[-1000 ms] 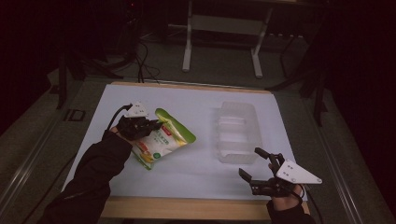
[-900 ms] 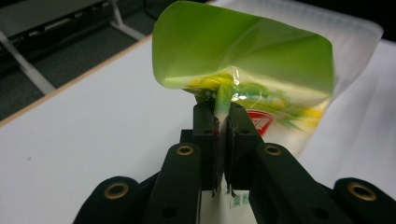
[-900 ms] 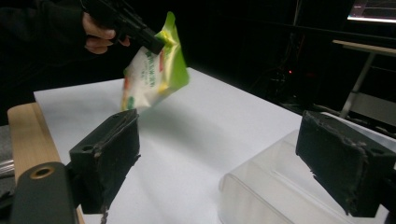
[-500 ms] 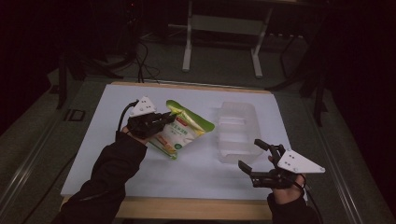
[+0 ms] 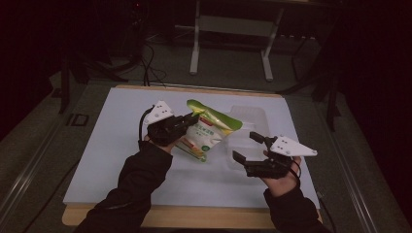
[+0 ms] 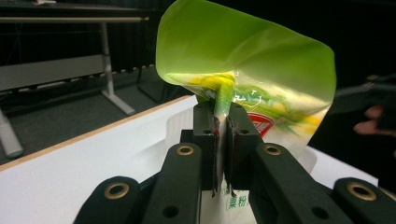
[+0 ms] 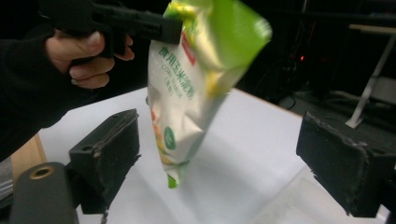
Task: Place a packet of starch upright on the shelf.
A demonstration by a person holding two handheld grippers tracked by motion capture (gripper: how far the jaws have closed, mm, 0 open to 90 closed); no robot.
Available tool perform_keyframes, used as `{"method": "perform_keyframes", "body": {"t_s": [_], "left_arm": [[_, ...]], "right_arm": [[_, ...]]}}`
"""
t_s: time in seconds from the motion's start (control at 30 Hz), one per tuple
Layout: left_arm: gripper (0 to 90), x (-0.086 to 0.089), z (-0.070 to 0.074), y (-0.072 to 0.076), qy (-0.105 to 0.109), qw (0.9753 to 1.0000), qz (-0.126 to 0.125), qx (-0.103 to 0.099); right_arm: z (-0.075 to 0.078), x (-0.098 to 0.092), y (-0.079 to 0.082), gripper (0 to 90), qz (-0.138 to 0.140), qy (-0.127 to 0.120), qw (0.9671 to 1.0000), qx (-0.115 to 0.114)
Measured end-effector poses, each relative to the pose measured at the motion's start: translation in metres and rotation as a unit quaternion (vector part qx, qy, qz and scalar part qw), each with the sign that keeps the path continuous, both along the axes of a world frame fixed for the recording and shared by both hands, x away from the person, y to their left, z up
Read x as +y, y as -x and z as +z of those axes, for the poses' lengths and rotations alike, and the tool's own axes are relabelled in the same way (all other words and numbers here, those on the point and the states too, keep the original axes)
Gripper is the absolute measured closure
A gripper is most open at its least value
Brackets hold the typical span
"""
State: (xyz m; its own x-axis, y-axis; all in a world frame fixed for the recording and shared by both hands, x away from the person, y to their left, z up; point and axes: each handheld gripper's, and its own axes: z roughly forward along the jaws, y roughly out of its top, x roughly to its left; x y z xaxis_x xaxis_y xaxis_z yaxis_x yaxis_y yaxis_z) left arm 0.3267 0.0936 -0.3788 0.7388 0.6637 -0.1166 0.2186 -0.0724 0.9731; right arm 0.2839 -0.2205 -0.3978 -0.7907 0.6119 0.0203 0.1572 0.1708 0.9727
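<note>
Tabletop (image 5: 121,160): white sheet, wooden strip along near edge, seen whole from high view. Clear plastic container (image 5: 248,121) toward far right, right of pouch. Left forearm reaches to tabletop centre, left gripper (image 5: 187,122) pointing right; left gripper view shows fingers (image 6: 208,140) clenched on pouch's top seam. Right gripper (image 5: 250,148) near right edge, fingers (image 7: 107,149) spread wide, nothing between. Snack pouch (image 5: 206,131): green top, white front with print, hanging clear above tabletop in right gripper view.

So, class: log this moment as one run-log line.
left tongs: shut on green-and-white plastic food pouch, lifted | right tongs: open | clear plastic tray: on table
</note>
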Motion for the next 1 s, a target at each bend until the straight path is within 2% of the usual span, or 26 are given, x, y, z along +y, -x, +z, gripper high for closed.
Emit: {"method": "perform_keyframes", "body": {"t_s": [0.07,0.17,0.23,0.43,0.47,0.5,0.53,0.57,0.6,0.63,0.67,0.7,0.73,0.77,0.83,0.87,1.0], "left_arm": [[85.4,-0.005,0.000,0.002,0.003,1.0000,-0.004,-0.006],[85.4,-0.008,0.002,0.004,0.010,0.9999,-0.009,-0.004],[85.4,-0.010,0.004,0.005,0.015,0.9997,-0.017,-0.004],[85.4,-0.019,0.006,0.010,0.016,0.9993,-0.032,-0.008],[85.4,-0.021,0.006,0.012,0.018,0.9991,-0.036,-0.010],[85.4,-0.021,0.006,0.012,0.018,0.9991,-0.036,-0.010],[85.4,-0.022,0.006,0.012,0.016,0.9990,-0.042,-0.008],[85.4,-0.022,0.006,0.013,0.015,0.9990,-0.042,-0.009],[85.4,-0.023,0.007,0.014,0.010,0.9989,-0.045,-0.010],[85.3,-0.023,0.007,0.014,0.010,0.9989,-0.045,-0.010],[85.3,-0.024,0.005,0.015,0.004,0.9989,-0.044,-0.016],[85.3,-0.024,0.005,0.015,0.004,0.9989,-0.044,-0.016],[85.3,-0.024,0.005,0.015,0.001,0.9989,-0.045,-0.016],[85.2,-0.023,0.005,0.014,0.003,0.9987,-0.050,-0.012],[85.2,-0.022,0.005,0.014,0.001,0.9987,-0.051,-0.011],[85.2,-0.022,0.006,0.013,0.006,0.9985,-0.053,-0.008],[84.9,-0.020,0.009,0.010,0.011,0.9979,-0.064,-0.004]], "right_arm": [[-0.004,0.007,-0.005,13.9,-0.002,0.005,1.0000,0.002],[-0.007,0.011,-0.011,15.3,0.001,0.005,0.9999,0.009],[-0.009,0.015,-0.017,20.0,0.006,0.000,0.9998,0.020],[-0.008,0.025,-0.022,33.4,0.017,-0.006,0.9997,0.014],[-0.007,0.025,-0.023,49.6,0.018,-0.005,0.9997,0.014],[-0.007,0.025,-0.023,49.6,0.018,-0.005,0.9997,0.014],[-0.004,0.025,-0.023,63.6,0.029,0.000,0.9994,0.022],[-0.003,0.024,-0.024,70.8,0.030,0.010,0.9993,0.021],[-0.002,0.022,-0.025,76.6,0.042,0.007,0.9986,0.031],[-0.002,0.022,-0.025,76.6,0.042,0.007,0.9986,0.031],[0.001,0.020,-0.028,80.0,0.059,0.013,0.9972,0.044],[0.002,0.019,-0.028,83.0,0.062,0.017,0.9969,0.045],[0.002,0.019,-0.028,83.0,0.062,0.017,0.9969,0.045],[0.004,0.018,-0.030,83.6,0.071,0.016,0.9957,0.057],[0.004,0.017,-0.031,83.7,0.076,0.013,0.9953,0.059],[0.006,0.016,-0.033,83.8,0.082,0.012,0.9945,0.065],[0.011,0.014,-0.035,84.2,0.090,0.023,0.9942,0.054]]}}
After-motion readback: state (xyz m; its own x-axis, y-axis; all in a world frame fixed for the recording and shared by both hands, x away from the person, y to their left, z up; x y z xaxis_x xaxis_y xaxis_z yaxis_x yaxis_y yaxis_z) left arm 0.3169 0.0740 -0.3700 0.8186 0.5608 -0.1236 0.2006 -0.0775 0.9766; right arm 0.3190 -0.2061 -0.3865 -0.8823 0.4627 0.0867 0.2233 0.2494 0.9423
